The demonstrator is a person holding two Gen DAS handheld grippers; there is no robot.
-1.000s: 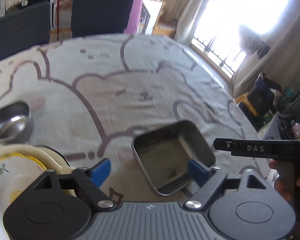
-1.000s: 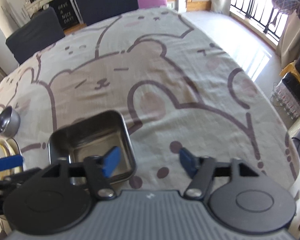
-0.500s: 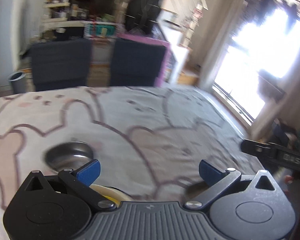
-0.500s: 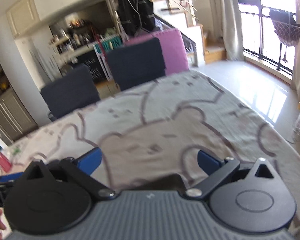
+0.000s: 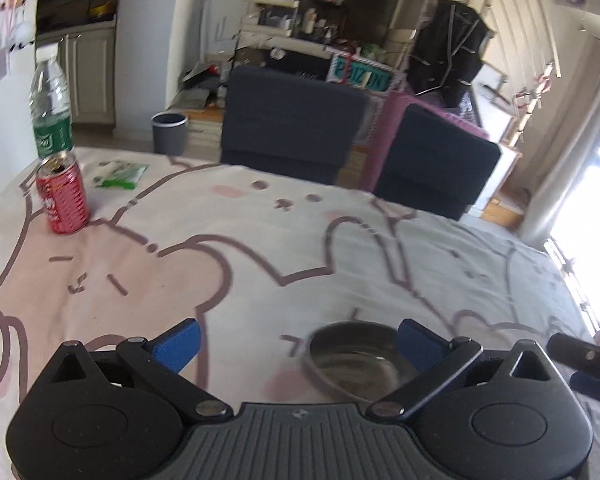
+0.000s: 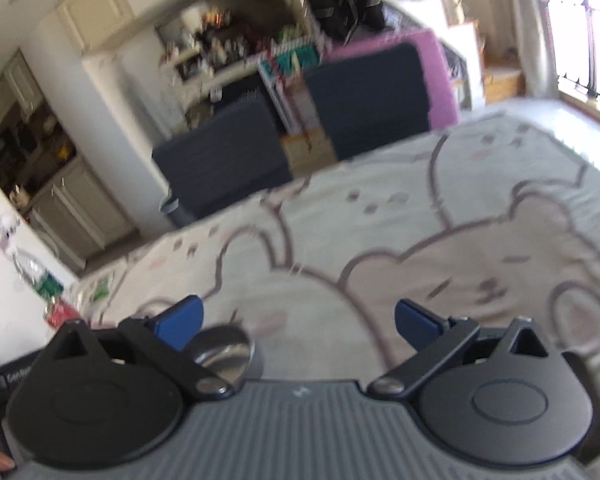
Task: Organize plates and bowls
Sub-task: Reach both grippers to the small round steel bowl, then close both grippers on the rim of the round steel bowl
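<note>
Left hand-held gripper point(image 5: 298, 343) spread wide above the surface point(image 5: 260, 248), blue pads point(image 5: 179, 343) well apart, nothing between them. Steel bowl point(image 5: 354, 360) upright on the cloth, low in the left wrist view, just beside the right-hand pad and partly hidden behind the gripper body. Right hand-held gripper point(image 6: 298, 322) likewise spread wide and empty, blue pads point(image 6: 416, 320) far apart. Same bowl point(image 6: 226, 354) near the left pad in the right wrist view, tucked against the black linkage, blurred. Cloth with outlined bear drawings over the whole surface. Red can point(image 5: 63, 193) upright toward the far left corner of the surface, top opened. Clear water bottle point(image 5: 51, 104) with a green label upright just behind the can, at the far left edge. Green packet point(image 5: 119, 174) flat on the cloth near the can, toward the far edge. Two dark chairs point(image 5: 292, 124) pushed up to the far edge of the surface. Grey bin point(image 5: 170, 133) on the floor beyond. Tip of the right gripper visible at the right edge of the left wrist view. Right wrist view strongly blurred.
</note>
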